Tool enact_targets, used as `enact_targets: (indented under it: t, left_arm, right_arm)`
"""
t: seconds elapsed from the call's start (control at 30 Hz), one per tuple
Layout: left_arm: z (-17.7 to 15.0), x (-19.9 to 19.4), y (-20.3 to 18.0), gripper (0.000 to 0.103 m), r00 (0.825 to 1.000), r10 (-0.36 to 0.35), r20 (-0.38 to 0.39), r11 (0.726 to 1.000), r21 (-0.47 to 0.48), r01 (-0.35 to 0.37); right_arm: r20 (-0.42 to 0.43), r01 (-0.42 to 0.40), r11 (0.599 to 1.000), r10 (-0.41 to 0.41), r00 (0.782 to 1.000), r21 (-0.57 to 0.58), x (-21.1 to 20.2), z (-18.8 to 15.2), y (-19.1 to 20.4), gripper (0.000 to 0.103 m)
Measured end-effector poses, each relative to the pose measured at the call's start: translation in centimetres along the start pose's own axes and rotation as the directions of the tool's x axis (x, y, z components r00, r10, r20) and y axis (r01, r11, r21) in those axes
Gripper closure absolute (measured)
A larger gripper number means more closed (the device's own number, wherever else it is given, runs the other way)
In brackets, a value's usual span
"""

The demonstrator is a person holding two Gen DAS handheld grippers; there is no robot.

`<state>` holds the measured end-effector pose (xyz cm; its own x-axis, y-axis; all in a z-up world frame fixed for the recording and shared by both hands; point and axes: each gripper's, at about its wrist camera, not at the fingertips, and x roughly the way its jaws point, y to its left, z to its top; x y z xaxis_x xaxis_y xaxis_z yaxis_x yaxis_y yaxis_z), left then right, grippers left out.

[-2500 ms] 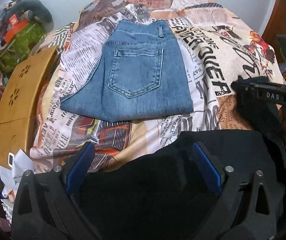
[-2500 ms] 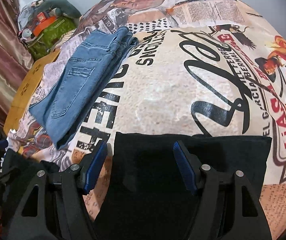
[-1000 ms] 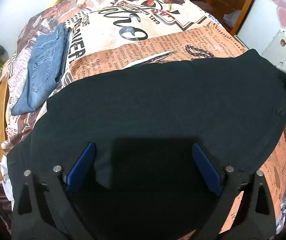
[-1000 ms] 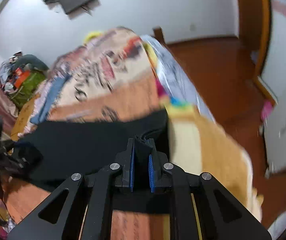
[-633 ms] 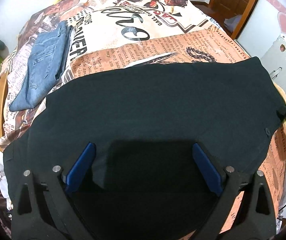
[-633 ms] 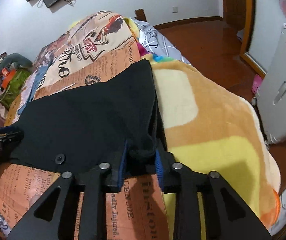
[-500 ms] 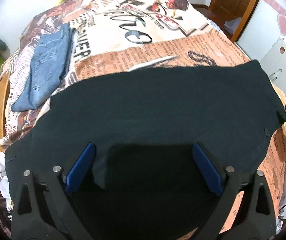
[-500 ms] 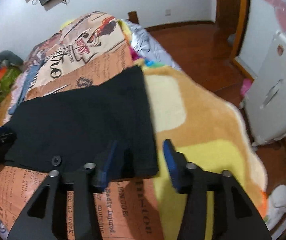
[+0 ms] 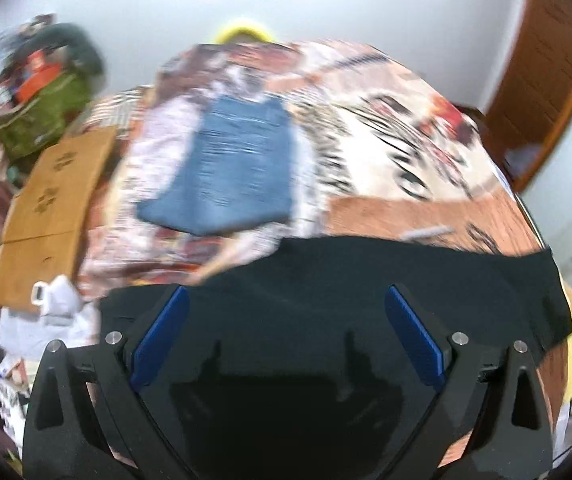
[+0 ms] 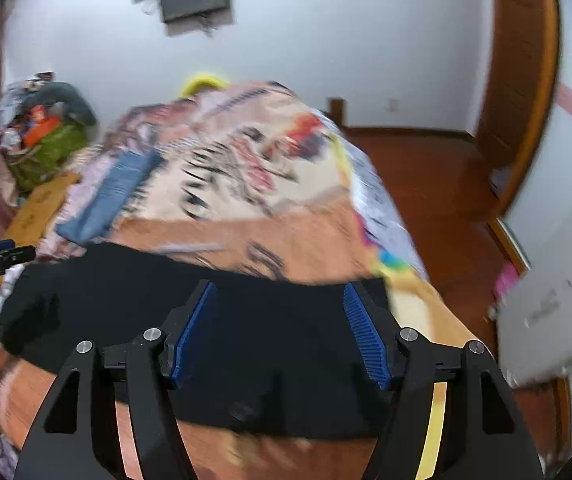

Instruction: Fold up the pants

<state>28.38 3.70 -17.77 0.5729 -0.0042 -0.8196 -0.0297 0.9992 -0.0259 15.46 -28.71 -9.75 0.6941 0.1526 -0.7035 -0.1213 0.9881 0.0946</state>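
The black pants (image 9: 366, 280) lie spread flat across the near end of the bed; they also show in the right wrist view (image 10: 133, 300). My left gripper (image 9: 286, 336) is open and empty just above the pants near one end. My right gripper (image 10: 279, 332) is open and empty above the pants' other end, near a dark button (image 10: 241, 410). A folded pair of blue jeans (image 9: 229, 176) lies further up the bed, also in the right wrist view (image 10: 113, 196). Both views are motion-blurred.
The bed has a newspaper-print cover (image 9: 386, 152) and a yellow-orange blanket (image 10: 442, 320) at its right edge. A wooden board (image 9: 49, 208) and a pile of bags (image 9: 45, 100) are on the left. A white appliance (image 10: 558, 300), wooden floor (image 10: 438, 184) and door (image 9: 542, 80) are on the right.
My right gripper let go of the pants' edge and opened wide. Both grippers have tilted up and pulled back, so the far wall and the jeans show again. The pants lie flat.
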Motion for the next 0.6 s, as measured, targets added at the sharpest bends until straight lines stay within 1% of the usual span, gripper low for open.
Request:
enact_targets:
  t: [0.17, 0.27, 0.37, 0.47, 0.6]
  left_arm:
    - [0.3, -1.4, 6.9, 0.004, 0.994, 0.101, 0.037, 0.99, -0.104, -0.097]
    - [-0.2, -1.7, 10.5, 0.004, 0.99, 0.139, 0.04, 0.979, -0.157, -0.131]
    - [-0.7, -1.4, 13.2, 0.004, 0.986, 0.163, 0.026, 0.968, -0.197, -0.154]
    - [-1.3, -0.3, 15.4, 0.004, 0.985, 0.172, -0.003, 0.959, -0.228, -0.169]
    - [-2.2, 1.9, 17.6, 0.004, 0.985, 0.162, -0.059, 0.952, -0.255, -0.172]
  right_arm:
    - [0.02, -0.094, 0.991, 0.097, 0.995, -0.094, 1.8, 2.5, 5.7, 0.037]
    - [0.011, -0.137, 0.976, 0.141, 0.99, -0.168, 3.4, 3.7, 9.6, 0.035]
    - [-0.006, -0.174, 0.953, 0.178, 0.984, -0.248, 5.0, 4.5, 13.3, 0.031]
    - [-0.01, -0.189, 0.934, 0.195, 0.981, -0.304, 6.5, 4.8, 15.8, 0.031]
    - [-0.074, -0.231, 0.914, 0.218, 0.973, -0.334, 9.5, 5.0, 18.9, 0.031]
